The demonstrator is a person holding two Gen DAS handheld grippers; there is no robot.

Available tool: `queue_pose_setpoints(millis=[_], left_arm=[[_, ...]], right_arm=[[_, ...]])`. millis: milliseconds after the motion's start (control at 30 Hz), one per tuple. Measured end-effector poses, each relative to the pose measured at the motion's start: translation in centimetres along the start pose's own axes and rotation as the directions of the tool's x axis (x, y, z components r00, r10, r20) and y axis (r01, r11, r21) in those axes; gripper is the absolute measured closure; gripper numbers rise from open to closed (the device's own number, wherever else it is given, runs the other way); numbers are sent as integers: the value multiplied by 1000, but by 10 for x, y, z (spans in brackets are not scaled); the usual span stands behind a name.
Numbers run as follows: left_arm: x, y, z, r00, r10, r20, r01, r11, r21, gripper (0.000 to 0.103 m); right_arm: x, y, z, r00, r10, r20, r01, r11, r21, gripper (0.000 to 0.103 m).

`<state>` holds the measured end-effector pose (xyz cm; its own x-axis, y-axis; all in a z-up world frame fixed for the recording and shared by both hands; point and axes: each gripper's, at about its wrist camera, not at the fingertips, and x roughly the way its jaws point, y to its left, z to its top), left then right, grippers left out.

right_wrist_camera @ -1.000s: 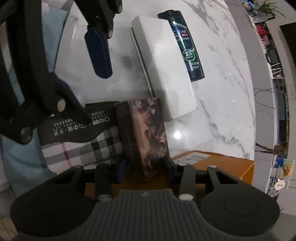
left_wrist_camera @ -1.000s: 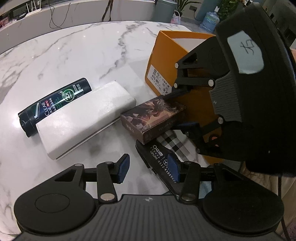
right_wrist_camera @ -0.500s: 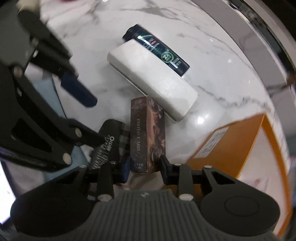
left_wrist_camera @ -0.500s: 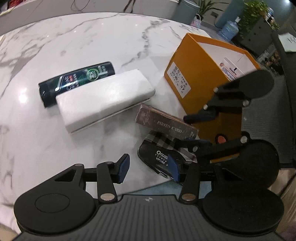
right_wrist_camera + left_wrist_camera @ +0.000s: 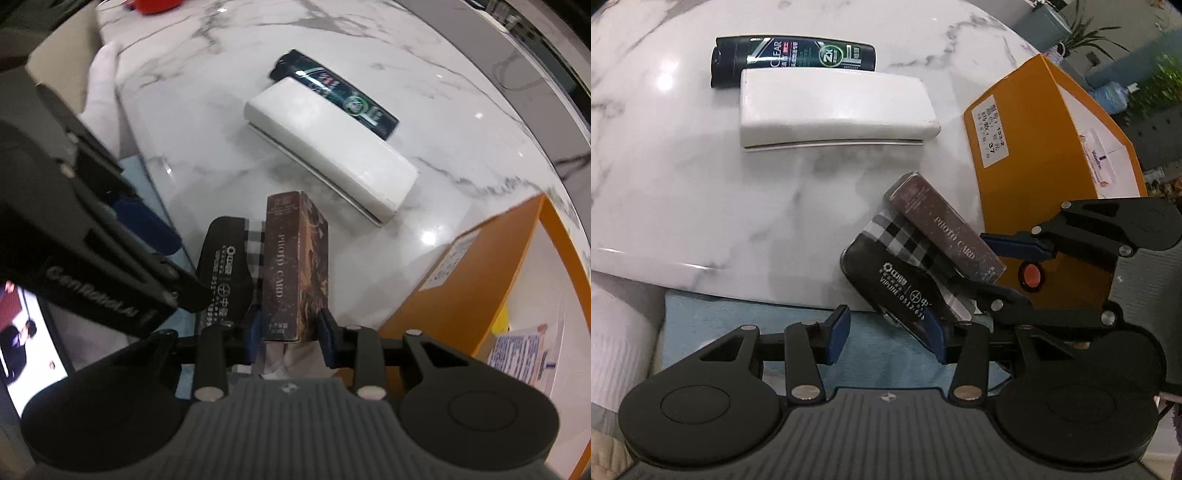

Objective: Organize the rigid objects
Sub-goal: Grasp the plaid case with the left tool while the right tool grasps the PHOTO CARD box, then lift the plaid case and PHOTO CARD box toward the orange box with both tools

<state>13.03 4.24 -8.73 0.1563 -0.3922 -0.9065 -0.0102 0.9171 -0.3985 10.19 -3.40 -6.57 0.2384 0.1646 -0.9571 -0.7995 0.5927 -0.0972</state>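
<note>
Since a second ago the photo card box (image 5: 295, 266) has been rolled from flat onto its narrow edge and lifted a little. Right gripper (image 5: 288, 328) fingers are clamped on its near end, beside the orange box (image 5: 461, 280). Left gripper (image 5: 886, 334) fingers are apart, nothing between, one at the black case (image 5: 894, 280). Step in hand: carrying the card box. Next probably calls for swinging it over the orange box's open top. Count on the surface (image 5: 683, 184): one shampoo bottle (image 5: 792, 55), one white case (image 5: 834, 107), one black case, one card box, one orange box.
</note>
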Motion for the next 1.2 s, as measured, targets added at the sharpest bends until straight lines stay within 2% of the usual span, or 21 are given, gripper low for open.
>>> queue_pose_setpoints(millis=[233,300,367,667,733,833,933,1000,1200], left_arm=[[14,7,4,997,-66,-30,62,993,-104,47],[18,9,5,997,-74,-33,69,991,-118,56],[18,10,6,997,-79,-28,74,989,-127,55],[-3,27,19,998,33,52,-27,993,-115,58],[-4,31,20,998,36,53,-30,992,-122,57],[-1,32,21,998,30,55,-22,991,-133,51],[1,22,20,996,62,64,-55,994,-95,40],[3,16,20,994,80,71,-74,994,-83,34],[6,4,21,981,166,104,-162,985,-52,29]], right_arm=[[1,-6,3,999,29,-19,-29,1000,-5,72],[1,-9,2,998,54,-11,-53,998,29,73],[1,-8,2,999,52,-3,-52,998,40,73],[3,-5,9,988,146,47,-153,961,229,72],[4,-4,11,986,153,65,-165,949,267,72],[4,-4,7,987,137,85,-156,940,303,73],[4,0,2,995,54,81,-75,958,276,73],[5,-1,-1,994,43,98,-68,962,266,72],[8,-1,5,990,8,139,-31,986,166,69]])
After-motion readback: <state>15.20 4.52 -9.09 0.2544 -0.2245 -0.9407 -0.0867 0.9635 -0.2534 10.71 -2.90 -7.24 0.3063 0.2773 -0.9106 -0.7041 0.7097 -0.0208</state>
